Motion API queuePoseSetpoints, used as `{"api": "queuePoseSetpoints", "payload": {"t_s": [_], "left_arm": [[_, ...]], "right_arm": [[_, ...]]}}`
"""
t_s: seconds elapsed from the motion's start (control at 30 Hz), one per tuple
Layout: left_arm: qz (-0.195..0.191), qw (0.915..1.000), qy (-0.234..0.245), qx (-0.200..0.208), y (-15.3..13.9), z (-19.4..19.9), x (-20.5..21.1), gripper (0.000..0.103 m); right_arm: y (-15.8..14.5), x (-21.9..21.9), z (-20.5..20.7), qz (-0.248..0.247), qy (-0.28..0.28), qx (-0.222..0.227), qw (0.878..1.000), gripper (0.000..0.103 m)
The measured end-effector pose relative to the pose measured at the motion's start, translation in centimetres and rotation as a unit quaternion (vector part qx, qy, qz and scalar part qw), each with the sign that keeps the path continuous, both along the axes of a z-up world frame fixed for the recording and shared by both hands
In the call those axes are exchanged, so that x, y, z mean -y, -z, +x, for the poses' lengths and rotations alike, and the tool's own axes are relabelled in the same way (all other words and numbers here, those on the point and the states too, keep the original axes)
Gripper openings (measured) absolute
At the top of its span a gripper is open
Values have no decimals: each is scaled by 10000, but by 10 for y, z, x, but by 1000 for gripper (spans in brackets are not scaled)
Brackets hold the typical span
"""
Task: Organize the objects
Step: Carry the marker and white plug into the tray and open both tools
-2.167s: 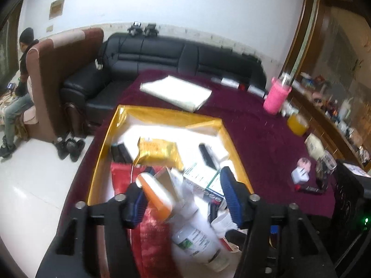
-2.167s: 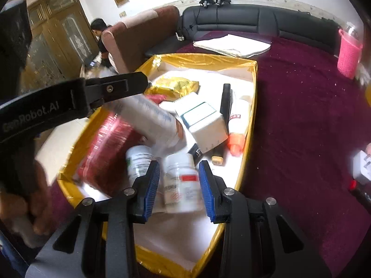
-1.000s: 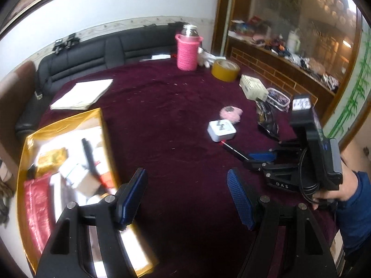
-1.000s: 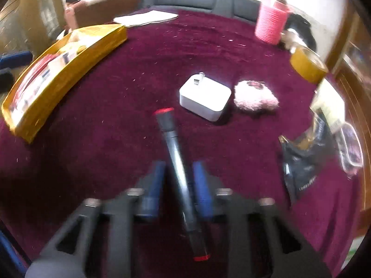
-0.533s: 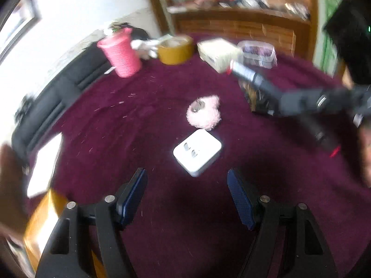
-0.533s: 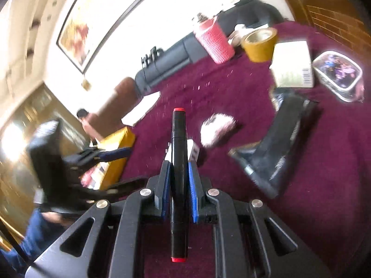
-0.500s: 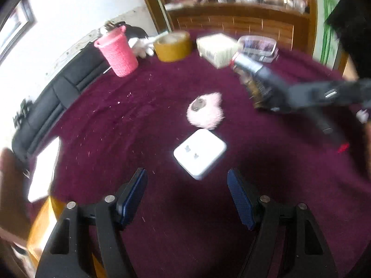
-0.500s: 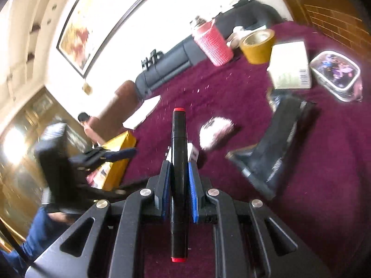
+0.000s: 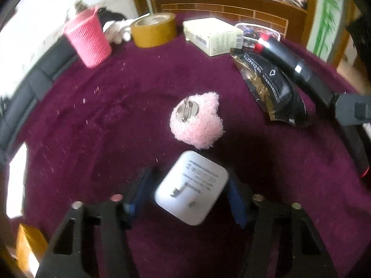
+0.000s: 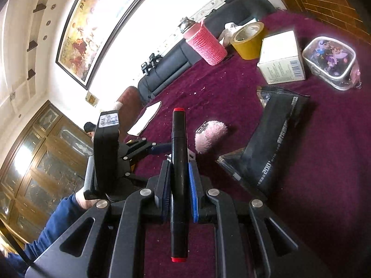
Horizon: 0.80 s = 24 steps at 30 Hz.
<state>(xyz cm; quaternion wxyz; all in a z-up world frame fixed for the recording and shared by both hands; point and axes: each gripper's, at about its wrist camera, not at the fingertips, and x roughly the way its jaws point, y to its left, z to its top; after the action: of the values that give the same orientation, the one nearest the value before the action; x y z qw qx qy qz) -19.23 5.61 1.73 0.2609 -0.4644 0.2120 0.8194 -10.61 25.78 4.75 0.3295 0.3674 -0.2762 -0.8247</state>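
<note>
The black foil pouch point(image 10: 276, 143) on the maroon tablecloth point(image 9: 116, 115) carries white print, of which only "200" reads clearly in the right wrist view; its other characters are too small to make out. The white charger point(image 9: 191, 187) has grey lines of fine print on its upper face, too blurred to read. The cream box point(image 10: 280, 58) shows a barcode on its side, and a sticker with blue writing sits on top of the left gripper's body, illegible.

A second ago the left gripper point(image 9: 187, 192) stood wide over bare cloth beside the gold tray, with the charger farther off; it has since swung over and dropped around the charger. Its jaws are closing: the charger lies flat on the cloth between the blue pads point(image 9: 234, 197), the right pad at its edge and a small gap left at the other.

The right gripper point(image 10: 178, 180) is clamped tight on a black marker point(image 10: 178, 162) with red ends; a second ago that marker was low over the cloth, and it is now lifted clear, pointing past the pink fluffy brooch point(image 9: 197, 122), which lies just beyond the charger.
</note>
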Motion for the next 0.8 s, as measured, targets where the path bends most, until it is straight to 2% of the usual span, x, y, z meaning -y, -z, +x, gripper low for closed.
{"api": "queuePoseSetpoints", "payload": {"t_s": [0.07,0.13,0.2,0.3,0.37,0.47,0.63,0.8], "left_arm": [[-38,9997,-254,-36,-1,8,0,46],[-54,9990,-436,-55,-2,17,-2,34],[-52,9973,-721,-116,-3,27,0,34],[406,9926,-1136,142,-5,39,11,34],[566,9894,-1330,94,-7,51,18,34],[842,9860,-1437,57,-12,70,26,34],[861,9844,-1505,-287,-23,104,33,34],[1013,9790,-1678,-563,-38,130,53,34]], "right_arm": [[1,0,0,2,-3,12,10000,12],[0,-1,1,15,8,1,10000,12],[0,0,1,26,1,1,10000,12],[1,1,0,74,-5,-10,10000,12],[0,2,1,130,-11,-46,9999,12],[0,4,1,233,-28,-83,9997,12],[1,12,4,460,-89,-145,9988,12],[6,22,2,527,-199,-25,9984,12]]}}
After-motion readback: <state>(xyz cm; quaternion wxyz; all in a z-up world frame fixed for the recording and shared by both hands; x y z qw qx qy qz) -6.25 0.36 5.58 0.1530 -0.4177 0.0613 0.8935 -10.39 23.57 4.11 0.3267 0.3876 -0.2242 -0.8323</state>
